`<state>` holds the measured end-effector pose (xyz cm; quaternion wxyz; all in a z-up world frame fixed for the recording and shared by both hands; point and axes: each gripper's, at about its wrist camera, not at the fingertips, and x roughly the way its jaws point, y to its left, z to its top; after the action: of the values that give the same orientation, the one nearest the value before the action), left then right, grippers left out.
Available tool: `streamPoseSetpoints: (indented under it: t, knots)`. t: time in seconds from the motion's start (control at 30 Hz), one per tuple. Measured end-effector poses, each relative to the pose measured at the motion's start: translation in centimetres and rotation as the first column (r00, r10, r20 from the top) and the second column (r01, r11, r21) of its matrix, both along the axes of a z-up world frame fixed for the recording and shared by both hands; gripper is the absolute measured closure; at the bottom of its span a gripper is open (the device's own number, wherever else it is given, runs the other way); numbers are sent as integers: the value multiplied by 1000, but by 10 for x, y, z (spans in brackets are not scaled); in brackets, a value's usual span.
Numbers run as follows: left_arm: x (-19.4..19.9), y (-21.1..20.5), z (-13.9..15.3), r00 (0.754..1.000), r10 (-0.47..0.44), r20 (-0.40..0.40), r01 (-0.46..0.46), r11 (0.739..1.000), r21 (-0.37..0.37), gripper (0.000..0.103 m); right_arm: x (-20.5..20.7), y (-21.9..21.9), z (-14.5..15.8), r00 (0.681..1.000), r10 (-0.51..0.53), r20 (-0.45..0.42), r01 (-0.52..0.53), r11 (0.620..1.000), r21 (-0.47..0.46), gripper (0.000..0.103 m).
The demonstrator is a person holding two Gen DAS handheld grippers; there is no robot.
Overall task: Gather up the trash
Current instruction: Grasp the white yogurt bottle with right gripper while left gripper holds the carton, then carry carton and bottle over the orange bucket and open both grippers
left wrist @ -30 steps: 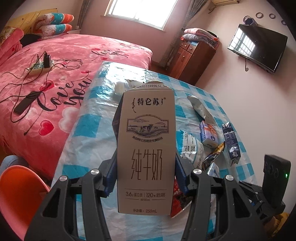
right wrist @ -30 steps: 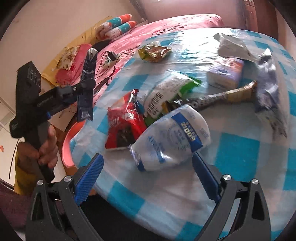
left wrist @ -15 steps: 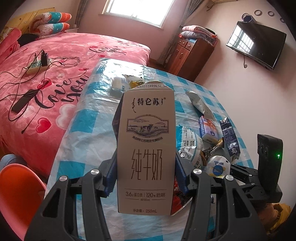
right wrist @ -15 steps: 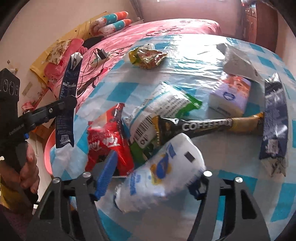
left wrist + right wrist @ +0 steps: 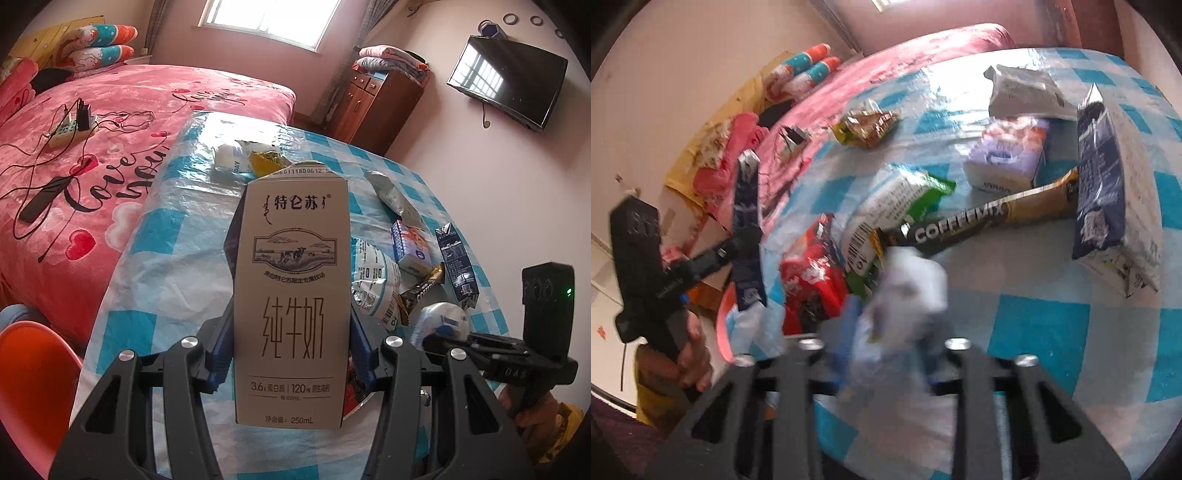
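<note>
The left gripper (image 5: 291, 354) clamps a milk carton (image 5: 291, 295) upright, long axis pointing away. The right gripper (image 5: 886, 332), jaws just closing, squeezes a crumpled white wrapper (image 5: 908, 284) above the table's (image 5: 1052, 332) near edge.

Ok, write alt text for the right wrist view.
The right gripper, its jaws just closing, squeezes a crumpled white wrapper above a blue-checked table strewn with trash: a coffee-mix sachet, a red packet, a dark blue carton. The image is motion-blurred.
</note>
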<state>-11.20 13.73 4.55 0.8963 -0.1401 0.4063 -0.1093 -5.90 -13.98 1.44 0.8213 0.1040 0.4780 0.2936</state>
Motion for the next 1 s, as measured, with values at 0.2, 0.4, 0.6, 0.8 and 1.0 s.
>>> streamPoseSetpoints:
  t: [0.2,0.4,0.6,0.8,1.0]
  knots:
    - [-6,3,5,1000,3,18,-3,1000,-7,48,-5,6,14,998,39,55,-37,999,-37,86]
    - [-18,16,15,998,29,49,-28,999,-20,48,-11,27,37,989,94,116,-90,995,-38,86]
    - [-40,47,29,990,111,83,-110,994,-19,48,-9,71,60,967,213,138,-217,976,14,86]
    - [-71,95,27,966,245,77,-247,969,7,48,-5,148,72,916,382,121,-393,915,87,86]
    - [-107,153,4,909,416,18,-416,909,17,48,-17,237,73,839,529,123,-542,833,111,86]
